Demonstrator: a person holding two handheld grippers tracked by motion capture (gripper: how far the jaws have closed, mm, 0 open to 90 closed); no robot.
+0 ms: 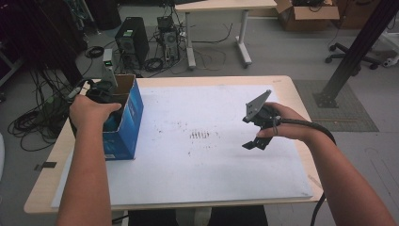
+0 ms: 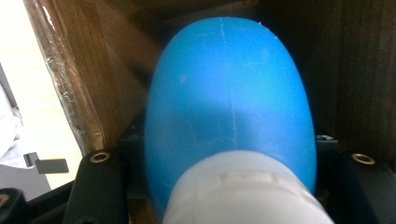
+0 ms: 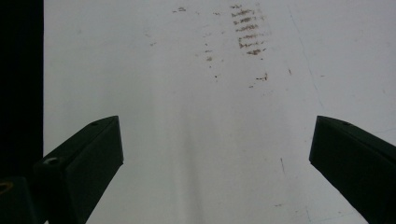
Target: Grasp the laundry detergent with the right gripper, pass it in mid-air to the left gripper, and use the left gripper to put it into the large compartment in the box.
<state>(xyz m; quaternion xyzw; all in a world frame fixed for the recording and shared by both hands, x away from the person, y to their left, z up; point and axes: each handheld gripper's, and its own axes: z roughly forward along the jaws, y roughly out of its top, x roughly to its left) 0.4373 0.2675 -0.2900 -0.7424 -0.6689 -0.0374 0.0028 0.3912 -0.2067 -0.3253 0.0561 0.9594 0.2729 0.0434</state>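
- The left gripper (image 1: 101, 94) reaches down into the open top of the box (image 1: 133, 115), its jaws clamped on a blue bottle (image 2: 229, 107) that sits between them.
- In the left gripper view the bottle has a smooth, rounded blue body with a faint mould seam down its middle and a white ribbed cap (image 2: 243, 191) nearest the camera; it looks like plastic.
- Judged from that, it should be light and fairly stiff, though the glossy curved wall may slip or twist; a hold low on the shoulder by the cap, where the body narrows, seems safest.
- How full it is cannot be told, so its weight stays a guess.
- Inside the box, brown cardboard walls stand close around the bottle, with clear tape along one edge; lifting straight up should avoid snagging.
- The box is blue printed cardboard, upright at the left edge of the table (image 1: 287, 84).
- Well right of the box, the right gripper (image 1: 253, 143) hovers over the white sheet (image 3: 187, 116), jaws wide apart and empty.
- The sheet is flat and matt, with dark scuff marks between box and right gripper.
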